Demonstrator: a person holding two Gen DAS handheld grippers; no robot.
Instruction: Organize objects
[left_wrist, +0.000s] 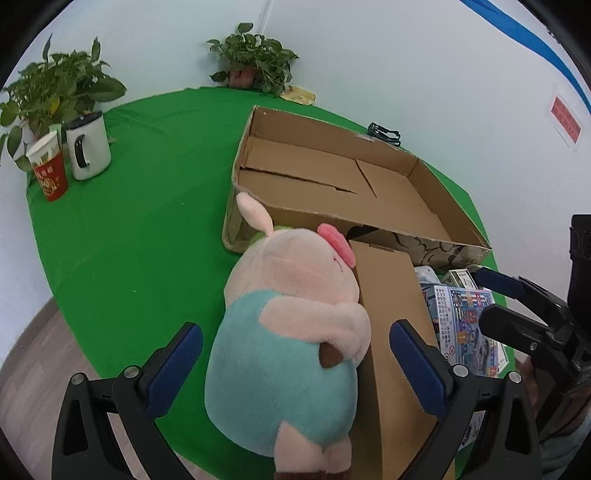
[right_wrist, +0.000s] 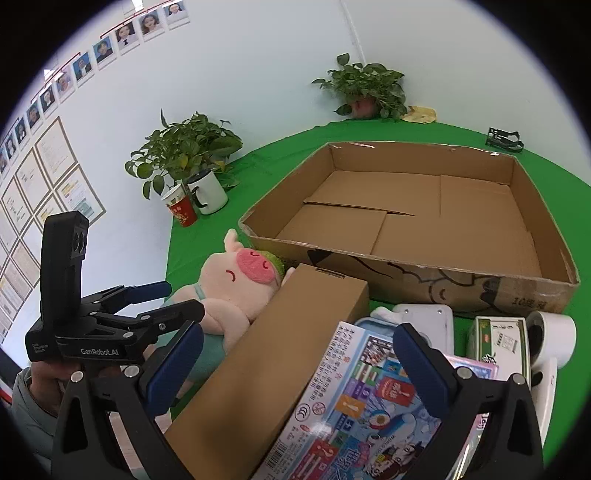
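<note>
My left tongs are spread wide with the plush pig lying between the blue pads, neither pad pressing on it. Just right of the pig, under my right-hand pad, a long plain carton lies flat, leaning against the pig's side. My right tongs are spread wide too, hovering over that carton's edge and a colourful printed toy box, gripping nothing. Beyond the right pad I see a white device, a small green-and-white packet and a white roll-shaped item, crowded together. Ahead of both tongs sits one big shallow cardboard tray with nothing inside but its flaps; its near wall stands right behind the pig's head. Far left of the tongs: one red paper cup, one white mug, two potted plants, one of them at the back corner. A black clip lies beyond the tray, all on the green tablecloth.
</note>
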